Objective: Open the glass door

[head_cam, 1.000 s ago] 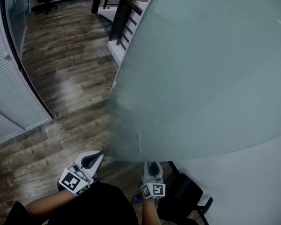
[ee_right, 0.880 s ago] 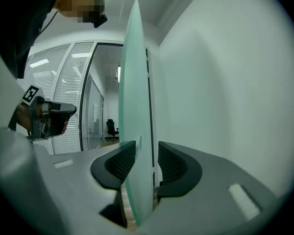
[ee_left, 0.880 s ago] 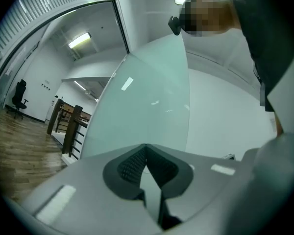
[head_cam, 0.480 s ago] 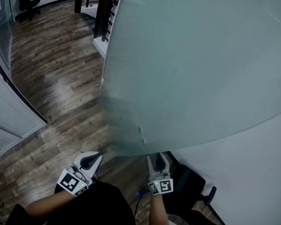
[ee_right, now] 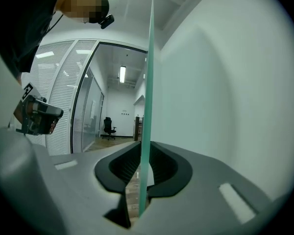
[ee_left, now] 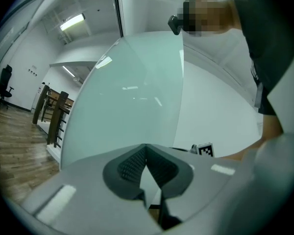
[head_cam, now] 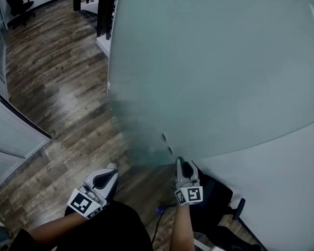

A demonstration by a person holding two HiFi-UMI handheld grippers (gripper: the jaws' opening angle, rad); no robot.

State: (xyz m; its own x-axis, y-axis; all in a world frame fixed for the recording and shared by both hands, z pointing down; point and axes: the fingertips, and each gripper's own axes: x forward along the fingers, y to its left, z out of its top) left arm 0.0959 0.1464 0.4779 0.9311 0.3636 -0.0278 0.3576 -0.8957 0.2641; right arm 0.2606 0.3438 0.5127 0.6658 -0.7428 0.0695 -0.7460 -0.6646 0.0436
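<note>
**Right gripper pinching the glass door's edge**

Since a second ago, the right gripper (head_cam: 183, 165) has been shifting rightward along the bottom of the head view, from 6 towards 5 o'clock. Its jaws have just been closing with the pane's edge between them. The frosted glass door (head_cam: 214, 67) is filling that view from 12 to 4 o'clock, standing out over the wooden floor (head_cam: 57, 88). In the right gripper view the pads are pinching the door's thin edge, one on each face, probably because the smooth pane is offering no other purchase here. The left gripper (head_cam: 110, 170) is waiting at 7 o'clock with its jaws pressed together on nothing. It is well apart from the door, seemingly keeping out of its swing.
</note>
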